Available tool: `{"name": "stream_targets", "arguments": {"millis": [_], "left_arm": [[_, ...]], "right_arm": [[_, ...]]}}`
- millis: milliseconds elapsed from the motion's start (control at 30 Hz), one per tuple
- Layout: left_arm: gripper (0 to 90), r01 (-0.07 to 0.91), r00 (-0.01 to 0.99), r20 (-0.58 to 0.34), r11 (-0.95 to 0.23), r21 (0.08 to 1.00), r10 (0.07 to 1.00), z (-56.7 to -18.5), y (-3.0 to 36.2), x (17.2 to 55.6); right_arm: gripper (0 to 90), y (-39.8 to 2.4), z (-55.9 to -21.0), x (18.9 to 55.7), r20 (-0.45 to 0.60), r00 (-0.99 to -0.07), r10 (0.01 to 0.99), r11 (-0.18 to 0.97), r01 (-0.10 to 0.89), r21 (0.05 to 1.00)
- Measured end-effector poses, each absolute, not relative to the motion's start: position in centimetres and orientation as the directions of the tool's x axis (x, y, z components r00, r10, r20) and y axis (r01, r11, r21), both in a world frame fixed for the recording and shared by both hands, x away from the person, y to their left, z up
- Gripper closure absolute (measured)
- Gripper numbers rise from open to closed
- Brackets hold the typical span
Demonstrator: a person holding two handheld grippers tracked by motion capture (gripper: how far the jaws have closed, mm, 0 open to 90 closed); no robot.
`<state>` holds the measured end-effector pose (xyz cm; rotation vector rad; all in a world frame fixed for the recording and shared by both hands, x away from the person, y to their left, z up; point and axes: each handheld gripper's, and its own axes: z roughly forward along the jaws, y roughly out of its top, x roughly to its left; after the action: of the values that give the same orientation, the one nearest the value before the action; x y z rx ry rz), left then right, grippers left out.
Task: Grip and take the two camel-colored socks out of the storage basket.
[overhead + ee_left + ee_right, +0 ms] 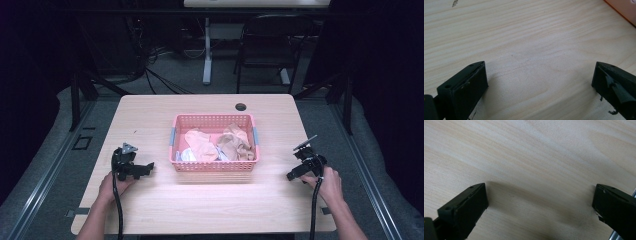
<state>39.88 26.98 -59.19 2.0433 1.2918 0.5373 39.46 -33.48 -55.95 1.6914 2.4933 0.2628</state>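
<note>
Nothing started: clothes [220, 144] sat in the pink basket [214, 166]; left gripper [134, 167] and right gripper [304, 167] rested with jaws apart, empty.

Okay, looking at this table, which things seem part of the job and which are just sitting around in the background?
Likely part of the job: pink basket, beige cloths inside it, left gripper, right gripper, both open.

Just background: chair, floor cables, table hole.

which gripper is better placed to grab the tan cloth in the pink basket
Probably the right gripper. The tan cloth lies in the right half of the pink basket, the left gripper is across from it, and both are open over bare table.
</note>
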Motion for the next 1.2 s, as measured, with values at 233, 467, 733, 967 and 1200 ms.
{"name": "stream_targets", "arguments": {"millis": [233,467,733,967,1200], "left_arm": [[0.0,0.636,0.430,-0.005,-0.299,0.711,0.903,-59.2,27.0,39.9],[0.0,0.633,0.431,-0.002,-0.301,0.714,0.902,-59.2,26.9,39.9],[0.0,0.635,0.429,-0.005,-0.298,0.713,0.903,-59.2,26.9,39.9],[0.0,0.633,0.430,-0.002,-0.300,0.713,0.903,-59.2,26.9,39.9],[0.0,0.635,0.430,-0.004,-0.299,0.713,0.903,-59.2,26.9,39.9]], "right_arm": [[0.0,-33.6,-55.2,39.7,0.006,-0.379,0.925,0.370,0.906,0.207],[0.0,-33.6,-52.2,39.6,0.022,-0.398,0.917,0.380,0.889,0.255],[0.1,-32.1,-49.9,39.4,0.035,-0.442,0.897,0.415,0.865,0.281],[0.6,-30.8,-48.4,39.4,0.027,-0.475,0.880,0.447,0.845,0.292],[1.3,-28.7,-46.4,39.5,0.036,-0.515,0.856,0.480,0.819,0.313]]}}
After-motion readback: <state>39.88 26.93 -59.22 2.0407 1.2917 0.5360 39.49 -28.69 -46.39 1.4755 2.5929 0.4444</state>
